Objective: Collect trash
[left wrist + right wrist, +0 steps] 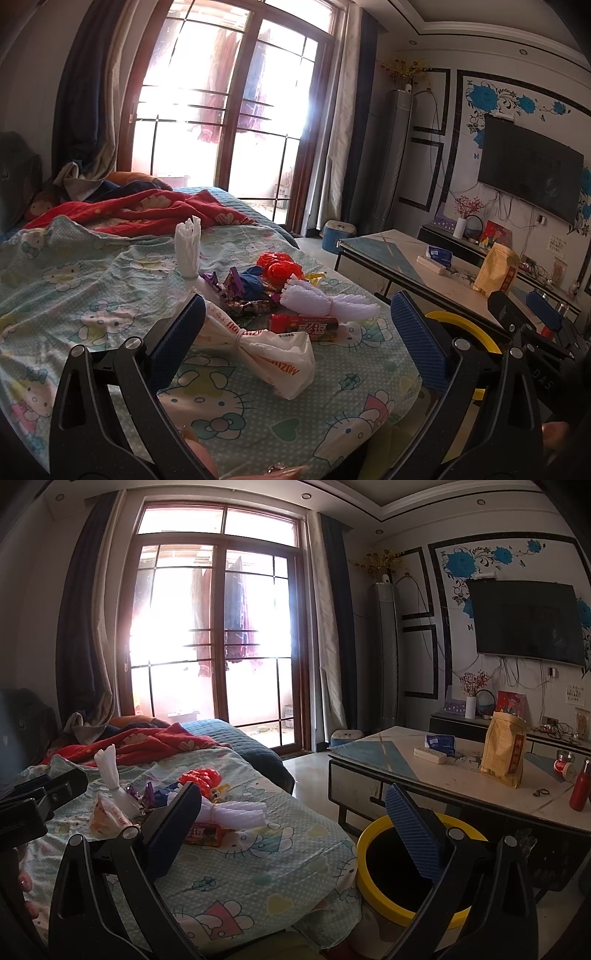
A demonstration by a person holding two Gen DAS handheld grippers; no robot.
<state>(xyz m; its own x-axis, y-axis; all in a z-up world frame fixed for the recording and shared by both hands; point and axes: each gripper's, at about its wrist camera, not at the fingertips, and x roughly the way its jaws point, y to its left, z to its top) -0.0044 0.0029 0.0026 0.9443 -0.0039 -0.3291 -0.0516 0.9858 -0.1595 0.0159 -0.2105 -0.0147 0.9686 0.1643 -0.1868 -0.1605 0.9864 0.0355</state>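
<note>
Your left gripper (295,328) is spread wide and holds nothing. Its blue bumpy pads (417,339) sit on both sides of a crinkly white bag (266,350). The bag is tied in the middle with a band, and you can read "MIZUNO" in orange letters on it.

Your right gripper (291,827) is wide too, and empty. It hangs over the edge of the bed, with one pad above the bin (410,871).

The trash lies in a small heap on the soft sheet (92,288), which has cartoon cats on it. Just behind the bag is a red snack wrapper (304,325) with white writing too small to read. Near it lie a fluffy white foam net (325,302), shiny purple wrappers (232,284), a crumpled red bag (280,266) and a blue wad (253,282). A second foam net (188,247) stands up tall at the back.

The bin is round, with a yellow rim and a dark inside. It stands on the floor, squeezed between the bed edge and the low table (388,753).

The sheet in front of the heap is bare, so you have open room there.
</note>
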